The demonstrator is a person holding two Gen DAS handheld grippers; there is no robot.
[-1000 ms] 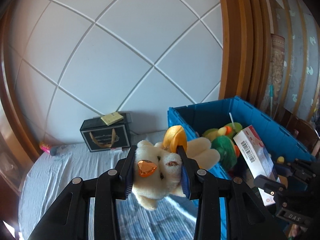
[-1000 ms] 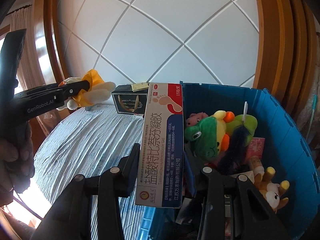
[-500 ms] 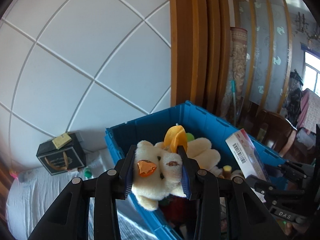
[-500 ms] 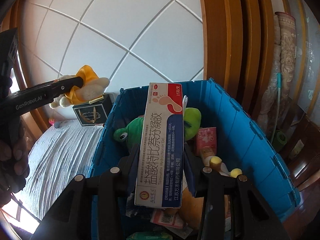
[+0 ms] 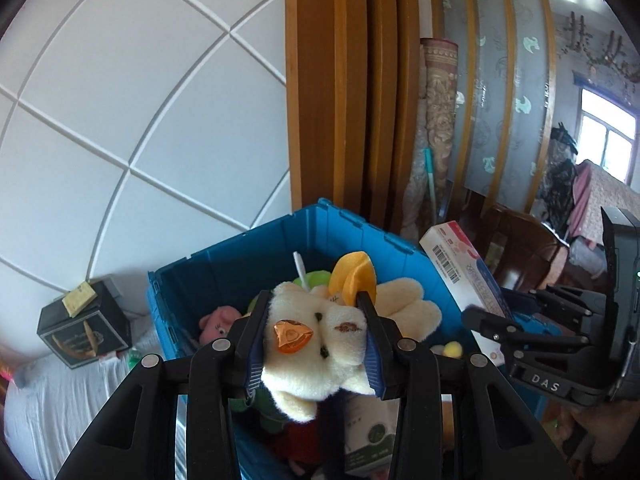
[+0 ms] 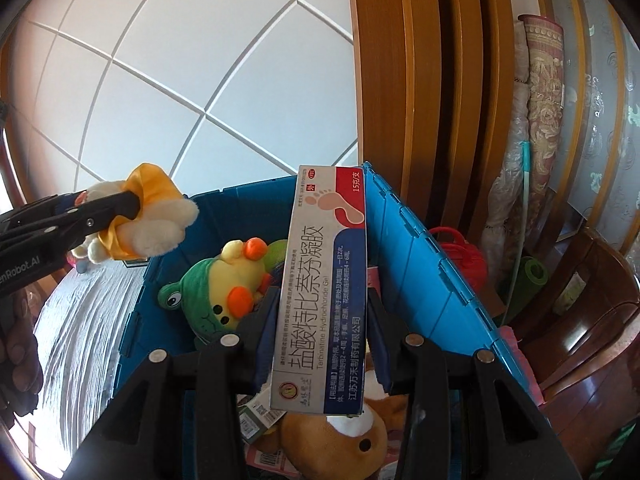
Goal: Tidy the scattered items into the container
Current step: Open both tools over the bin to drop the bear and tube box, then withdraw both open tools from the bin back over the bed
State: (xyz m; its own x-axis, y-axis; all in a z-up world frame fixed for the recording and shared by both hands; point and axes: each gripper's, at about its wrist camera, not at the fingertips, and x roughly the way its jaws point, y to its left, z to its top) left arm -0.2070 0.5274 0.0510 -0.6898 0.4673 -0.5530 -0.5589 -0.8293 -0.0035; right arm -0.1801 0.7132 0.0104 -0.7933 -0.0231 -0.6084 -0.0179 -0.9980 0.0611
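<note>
Two items are held above the blue bin [image 5: 256, 256], one in each gripper.

A cream plush toy [image 5: 320, 344] with an orange heart and a yellow ribbon is clamped between the fingers of the left gripper [image 5: 314, 344], over the open bin. A long medicine box [image 6: 324, 288] printed with a footprint is gripped upright by the right gripper [image 6: 322, 344], also above the bin, near its right wall. Inside the bin, a green frog-hooded duck plush [image 6: 216, 288], a pink plush [image 5: 214, 322] and a brown bear plush [image 6: 340, 440] are seen among small packets. A black box [image 5: 84, 332] is set on the white bedsheet [image 6: 88, 320] beside the bin.
</note>
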